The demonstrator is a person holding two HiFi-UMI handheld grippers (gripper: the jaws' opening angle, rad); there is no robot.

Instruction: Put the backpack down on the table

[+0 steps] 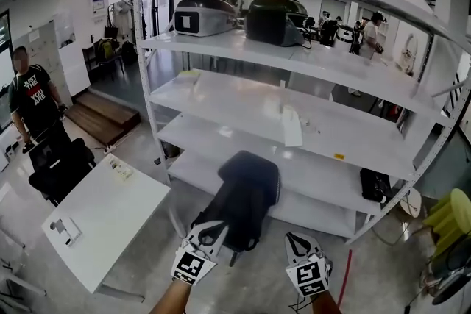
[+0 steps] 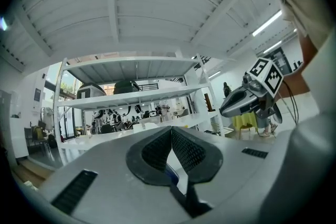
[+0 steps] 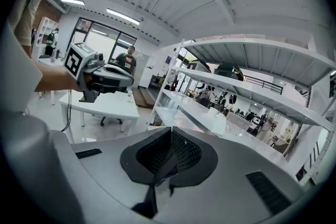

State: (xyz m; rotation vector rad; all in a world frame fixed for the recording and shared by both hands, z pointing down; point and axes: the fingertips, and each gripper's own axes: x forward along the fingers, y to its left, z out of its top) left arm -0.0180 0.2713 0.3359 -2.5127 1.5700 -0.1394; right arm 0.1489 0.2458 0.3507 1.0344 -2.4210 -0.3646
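From the head view, the left claw (image 1: 213, 230) is shut at the lower edge of the black backpack (image 1: 246, 191), which hangs in the air just ahead of it, in front of a white rack (image 1: 294, 129). The right claw (image 1: 294, 237) is beside the left one, just right of the backpack. The white table (image 1: 110, 217) stands off to the left of both claws, apart from the backpack. In the left claw view, the jaws are together on a dark strap (image 2: 189, 199) that drops below them, with the right claw up to the right. In the right claw view, the jaws are likewise pinched on a dark strap, and the table lies ahead to the left, past the left claw.
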